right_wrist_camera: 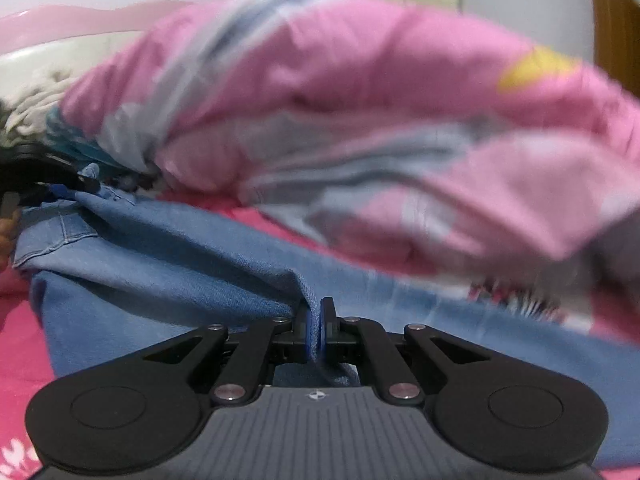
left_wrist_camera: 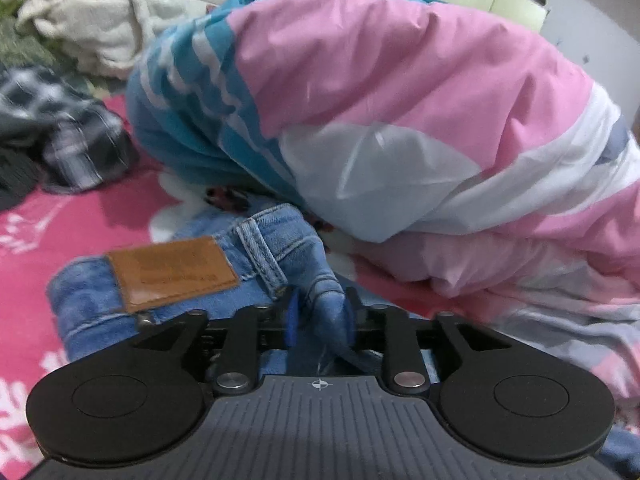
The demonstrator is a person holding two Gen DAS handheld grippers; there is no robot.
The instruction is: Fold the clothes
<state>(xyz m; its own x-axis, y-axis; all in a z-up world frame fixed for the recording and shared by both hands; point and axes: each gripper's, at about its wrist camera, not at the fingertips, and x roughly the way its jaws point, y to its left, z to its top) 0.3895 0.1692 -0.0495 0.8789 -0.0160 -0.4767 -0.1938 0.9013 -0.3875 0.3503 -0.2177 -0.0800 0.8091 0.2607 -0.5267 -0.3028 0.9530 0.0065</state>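
Blue jeans (left_wrist_camera: pixel 180 280) with a brown leather patch (left_wrist_camera: pixel 172 272) lie on the pink sheet, waistband towards me in the left wrist view. A bunched fold of that waistband sits between the parted fingers of my left gripper (left_wrist_camera: pixel 322 312); the left blue pad shows bare beside the cloth, so the hold looks loose. In the right wrist view the jeans (right_wrist_camera: pixel 168 264) stretch leftwards, and my right gripper (right_wrist_camera: pixel 318 320) is shut on a thin fold of the denim. The left gripper (right_wrist_camera: pixel 80 184) shows dark at the far left edge of that view, at the other end of the jeans.
A big pink, blue and white quilt (left_wrist_camera: pixel 400 120) is heaped right behind the jeans and fills the far side (right_wrist_camera: pixel 360 120). A cream knit (left_wrist_camera: pixel 100 20) and a dark plaid garment (left_wrist_camera: pixel 72 136) lie at the back left. The pink patterned sheet (left_wrist_camera: pixel 40 220) is the working surface.
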